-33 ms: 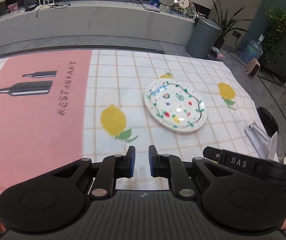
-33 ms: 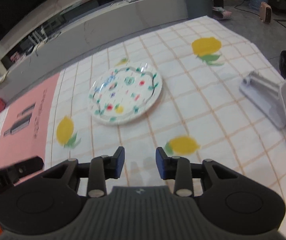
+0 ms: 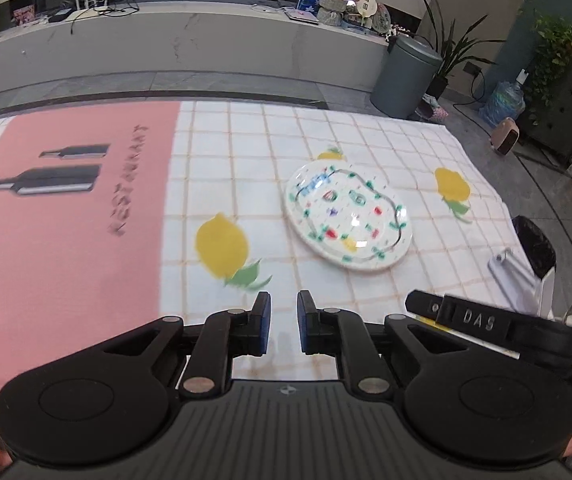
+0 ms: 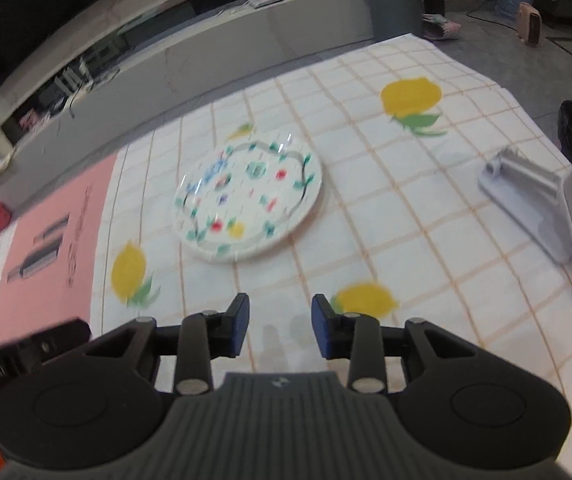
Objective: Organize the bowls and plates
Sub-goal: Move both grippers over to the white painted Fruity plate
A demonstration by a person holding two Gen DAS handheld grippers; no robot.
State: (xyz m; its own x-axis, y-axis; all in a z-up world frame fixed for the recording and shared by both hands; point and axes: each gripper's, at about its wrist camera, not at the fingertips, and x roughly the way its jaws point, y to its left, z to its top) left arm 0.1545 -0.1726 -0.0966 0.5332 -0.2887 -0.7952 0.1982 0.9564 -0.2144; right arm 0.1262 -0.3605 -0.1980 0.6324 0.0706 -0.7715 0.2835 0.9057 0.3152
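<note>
We see a glossy glazed plate (image 3: pixel 347 216) mid-frame on a matt cloth tablecloth (image 3: pixel 246 152); grey matt plastic rack (image 4: pixel 541 208) at right; gripper bodies matt black plastic.

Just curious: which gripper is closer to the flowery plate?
Right, seemingly. Right gripper faces the plate nearly head-on; left gripper has it ahead-right. Both jaws have just been opening, empty.

The left hand-held gripper (image 3: pixel 284 322) is matte black plastic: two round discs flank a ribbed dark-grey housing, and angled linkage arms with silver pivot pins run forward to two short fingers faced with blue pads (image 3: pixel 265 322). The right hand-held gripper (image 4: pixel 280 330) has the same build. A black bar lettered "DAS" in white (image 3: pixel 477 322) crosses the left view, and an orange part sits at its lower left corner.
</note>
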